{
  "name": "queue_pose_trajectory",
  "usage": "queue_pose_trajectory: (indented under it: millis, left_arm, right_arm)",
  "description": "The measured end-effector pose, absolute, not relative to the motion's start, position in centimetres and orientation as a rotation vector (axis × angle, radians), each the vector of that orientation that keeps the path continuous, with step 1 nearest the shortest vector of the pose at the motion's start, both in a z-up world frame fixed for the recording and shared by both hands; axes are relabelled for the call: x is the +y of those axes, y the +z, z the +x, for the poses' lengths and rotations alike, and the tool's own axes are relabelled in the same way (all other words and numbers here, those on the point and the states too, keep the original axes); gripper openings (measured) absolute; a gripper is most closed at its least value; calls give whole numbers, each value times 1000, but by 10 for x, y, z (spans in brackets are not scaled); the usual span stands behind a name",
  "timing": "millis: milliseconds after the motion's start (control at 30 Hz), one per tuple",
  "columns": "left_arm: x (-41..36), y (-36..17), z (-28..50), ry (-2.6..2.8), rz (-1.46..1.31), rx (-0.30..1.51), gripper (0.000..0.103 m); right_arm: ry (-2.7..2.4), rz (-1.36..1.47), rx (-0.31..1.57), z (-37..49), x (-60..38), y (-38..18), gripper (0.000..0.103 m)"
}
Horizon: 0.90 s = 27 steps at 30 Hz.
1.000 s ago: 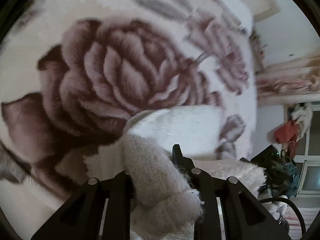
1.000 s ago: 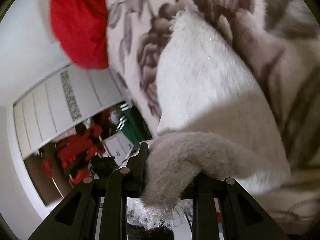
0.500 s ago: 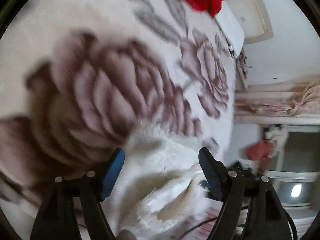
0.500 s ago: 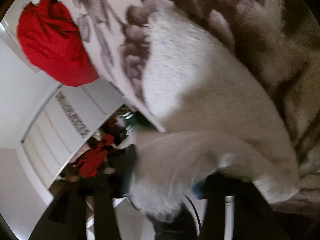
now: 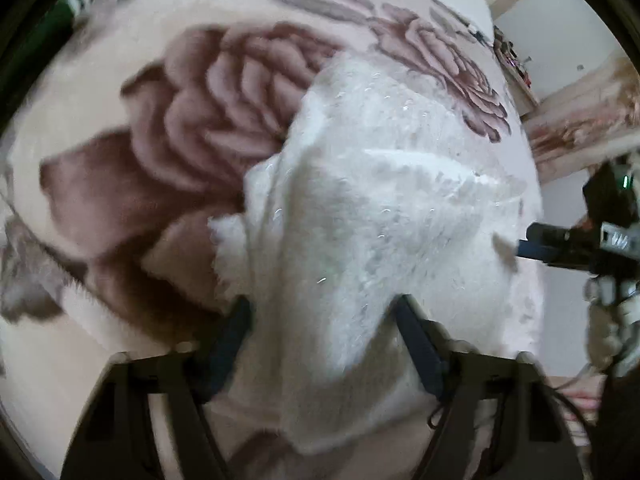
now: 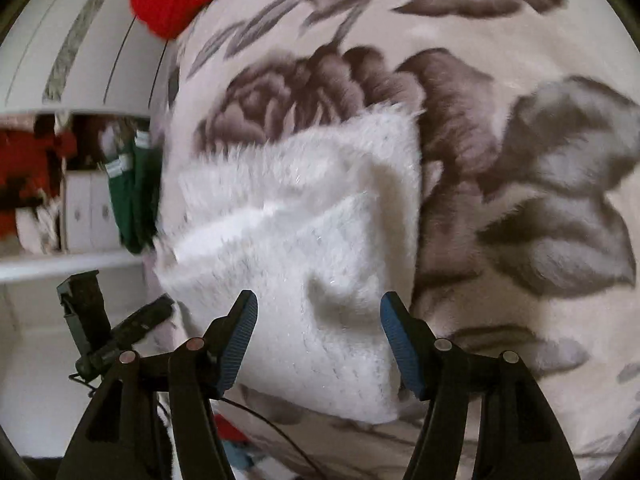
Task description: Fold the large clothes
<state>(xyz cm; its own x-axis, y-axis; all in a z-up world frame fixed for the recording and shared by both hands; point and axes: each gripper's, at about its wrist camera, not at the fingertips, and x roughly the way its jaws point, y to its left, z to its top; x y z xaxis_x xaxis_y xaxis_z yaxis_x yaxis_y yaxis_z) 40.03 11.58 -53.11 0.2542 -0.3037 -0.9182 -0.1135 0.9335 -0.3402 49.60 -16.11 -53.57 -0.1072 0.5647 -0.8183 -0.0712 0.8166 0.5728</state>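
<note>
Sweater (image 6: 320, 240) folded on floral blanket (image 6: 500, 160), both hand-held grippers spread

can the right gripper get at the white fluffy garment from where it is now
Probably yes. The right gripper is open, and the white fluffy garment lies right before its fingers on the floral blanket, with nothing between.
</note>
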Motion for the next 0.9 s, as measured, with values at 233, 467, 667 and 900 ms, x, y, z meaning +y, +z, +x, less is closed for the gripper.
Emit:
queue_pose_trajectory:
  millis: [233, 467, 667, 900]
  left_arm:
    - [110, -477, 436, -135, -249, 1170, 10]
    - [124, -534, 526, -128, -242, 1296, 10]
    - [119, -555, 518, -171, -200, 1356, 12]
    - [128, -558, 516, -169, -273, 1366, 15]
  right_arm:
    - [454, 382, 1523, 486, -170, -548, 5]
    - [434, 474, 1524, 482, -191, -547, 0]
    - [585, 714, 1535, 496, -214, -567, 65]
    - [640, 735, 1646, 526, -201, -651, 99]
